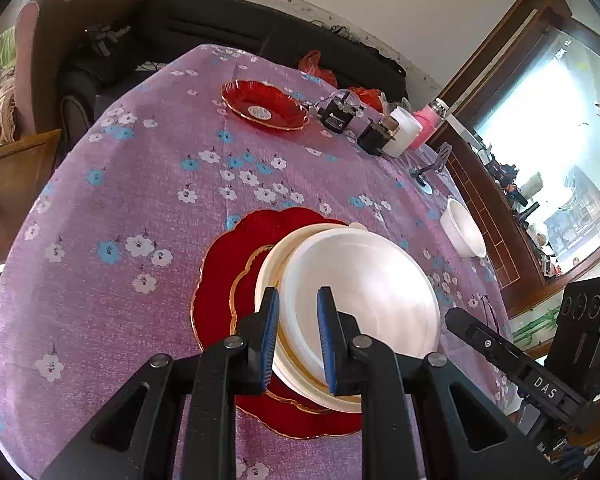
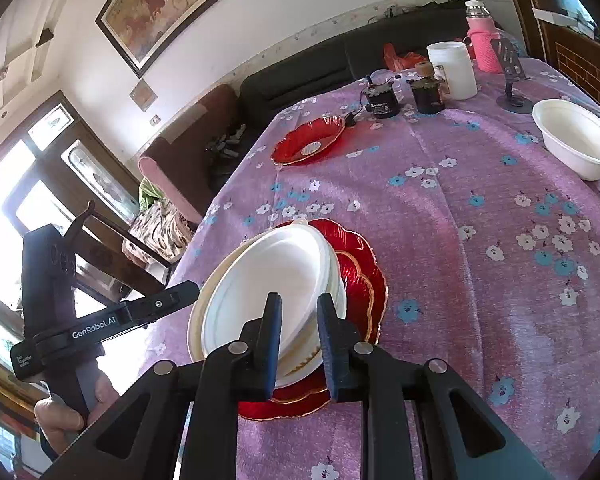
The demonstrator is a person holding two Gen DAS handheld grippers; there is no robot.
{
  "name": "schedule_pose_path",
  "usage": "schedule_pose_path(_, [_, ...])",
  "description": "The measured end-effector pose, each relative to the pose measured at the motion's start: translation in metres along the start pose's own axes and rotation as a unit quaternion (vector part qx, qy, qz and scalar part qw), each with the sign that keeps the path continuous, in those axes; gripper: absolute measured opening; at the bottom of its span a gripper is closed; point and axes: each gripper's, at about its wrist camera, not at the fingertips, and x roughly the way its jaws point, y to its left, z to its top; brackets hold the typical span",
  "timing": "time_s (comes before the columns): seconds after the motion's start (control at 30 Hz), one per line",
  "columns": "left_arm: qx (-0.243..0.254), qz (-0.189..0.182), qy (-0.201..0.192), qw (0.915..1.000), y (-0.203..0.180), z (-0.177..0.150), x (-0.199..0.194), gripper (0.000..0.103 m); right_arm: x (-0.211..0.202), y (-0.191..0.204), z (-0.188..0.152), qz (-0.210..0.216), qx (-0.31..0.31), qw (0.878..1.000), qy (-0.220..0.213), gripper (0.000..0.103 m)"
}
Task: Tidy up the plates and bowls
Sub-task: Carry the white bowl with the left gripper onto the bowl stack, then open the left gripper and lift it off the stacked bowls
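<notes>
The left gripper (image 1: 298, 336) pinches the near rim of the thin white foam bowl (image 1: 360, 296), its jaws nearly closed. The right gripper (image 2: 298, 340) straddles the opposite rim, narrowly parted; whether its pads press is hard to tell. The bowl sits tilted in a cream gold-trimmed plate (image 1: 269, 266) on a scalloped red glass plate (image 1: 220, 276), on the purple flowered tablecloth (image 1: 140, 184). It likely handles light and crushable: grip the rim gently. The plates look heavy and slippery.
</notes>
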Motion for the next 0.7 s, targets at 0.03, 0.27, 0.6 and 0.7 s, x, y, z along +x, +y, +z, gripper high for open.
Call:
schedule_pose_path(0.03, [-0.001,0.0,-0.002,1.0,0.0,0.0,-0.002,0.017,-0.002,-0.002,0.0,0.001,0.001,1.0,-0.002,0.02])
schedule_pose_path(0.27, [0.01,-0.008,-0.019,0.9997,-0.01,0.002,-0.019,0.017,-0.029,-0.027,0.007,0.001,0.03,0.999,-0.034,0.02])
schedule_pose_path(0.6, [0.068,-0.035,0.008,0.997,-0.077,0.002,-0.005,0.017,-0.081,-0.112,0.017,-0.034,0.11,0.99,-0.085,0.02])
schedule_pose_path(0.7, [0.1,-0.041,0.02,0.9939,-0.114,0.0,0.008,0.017,-0.106,-0.139,0.017,-0.045,0.133,0.984,-0.109,0.021])
